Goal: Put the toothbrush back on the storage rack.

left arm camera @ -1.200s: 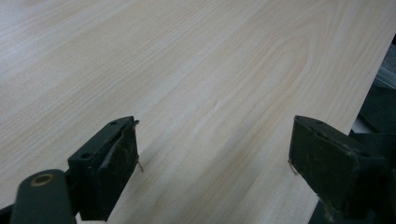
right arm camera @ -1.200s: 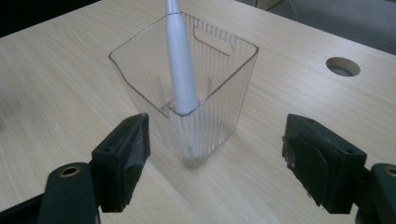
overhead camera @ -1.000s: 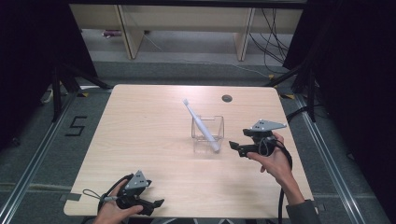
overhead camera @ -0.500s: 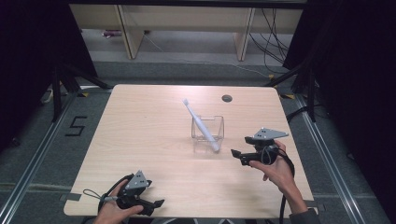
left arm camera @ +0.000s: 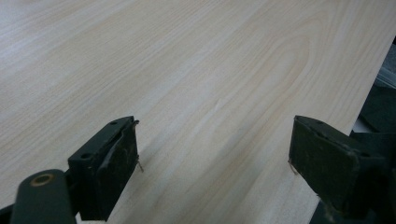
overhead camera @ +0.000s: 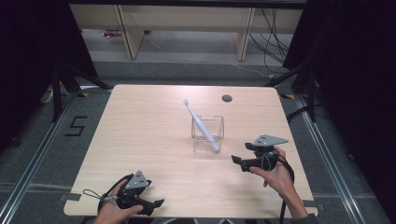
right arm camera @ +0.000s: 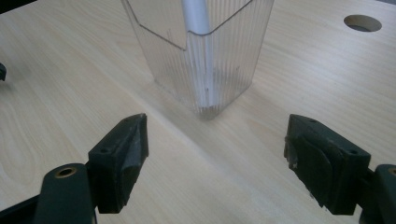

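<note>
Your right gripper (right arm camera: 212,154) sits near the clear cup (overhead camera: 208,129), jaws apart and empty. The toothbrush (overhead camera: 200,123) leans inside that cup at mid-counter (overhead camera: 140,126). Pull away level so you don't clip it. Left gripper (left arm camera: 212,154) rests apart too.

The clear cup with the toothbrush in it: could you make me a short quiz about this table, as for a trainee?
1. True or false: the toothbrush lies flat on the table.
2. Which tool is nearer the clear cup: A the left tool, B the right tool?
3. Fill in: both tools' jaws stand ____.

Key: 1 false, it leans in the cup, head up. 2 B. 3 open, holding nothing.
</note>
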The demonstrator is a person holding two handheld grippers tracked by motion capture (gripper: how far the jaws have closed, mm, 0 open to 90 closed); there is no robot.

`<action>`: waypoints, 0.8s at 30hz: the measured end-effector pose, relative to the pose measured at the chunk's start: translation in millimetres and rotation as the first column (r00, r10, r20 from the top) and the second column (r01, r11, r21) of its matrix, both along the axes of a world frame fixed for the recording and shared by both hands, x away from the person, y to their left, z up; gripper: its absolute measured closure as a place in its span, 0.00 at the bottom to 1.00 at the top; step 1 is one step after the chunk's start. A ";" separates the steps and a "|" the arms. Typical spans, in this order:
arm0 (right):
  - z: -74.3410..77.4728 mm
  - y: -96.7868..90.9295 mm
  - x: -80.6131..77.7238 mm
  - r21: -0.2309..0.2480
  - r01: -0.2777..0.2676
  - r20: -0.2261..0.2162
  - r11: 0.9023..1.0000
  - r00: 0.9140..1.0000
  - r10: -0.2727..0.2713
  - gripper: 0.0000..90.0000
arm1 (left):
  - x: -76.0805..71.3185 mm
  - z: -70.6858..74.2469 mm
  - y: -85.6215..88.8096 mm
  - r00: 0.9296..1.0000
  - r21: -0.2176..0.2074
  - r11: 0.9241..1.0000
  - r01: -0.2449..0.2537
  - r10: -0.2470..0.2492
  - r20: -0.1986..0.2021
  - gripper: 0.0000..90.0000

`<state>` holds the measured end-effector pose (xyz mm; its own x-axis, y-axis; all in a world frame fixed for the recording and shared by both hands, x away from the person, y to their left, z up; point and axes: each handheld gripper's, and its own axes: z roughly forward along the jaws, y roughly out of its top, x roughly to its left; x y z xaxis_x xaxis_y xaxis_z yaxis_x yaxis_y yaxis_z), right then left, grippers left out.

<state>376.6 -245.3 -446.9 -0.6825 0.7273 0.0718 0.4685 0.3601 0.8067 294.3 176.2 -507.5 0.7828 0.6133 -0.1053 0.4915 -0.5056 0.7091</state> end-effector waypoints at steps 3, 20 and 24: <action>-3.5 -0.8 -3.1 -0.013 -0.005 0.000 1.000 1.000 0.005 0.25 | -0.1 0.0 0.1 1.000 -0.004 1.000 0.000 0.000 0.000 0.17; -20.3 3.4 -24.5 -0.021 -0.056 -0.053 0.998 0.997 0.054 0.19 | -0.5 0.3 0.2 1.000 -0.010 1.000 -0.002 0.002 0.000 0.17; -23.4 1.6 -27.6 -0.015 -0.053 -0.060 0.998 0.997 0.052 0.18 | -0.2 0.2 0.0 1.000 -0.006 1.000 -0.004 0.004 0.001 0.17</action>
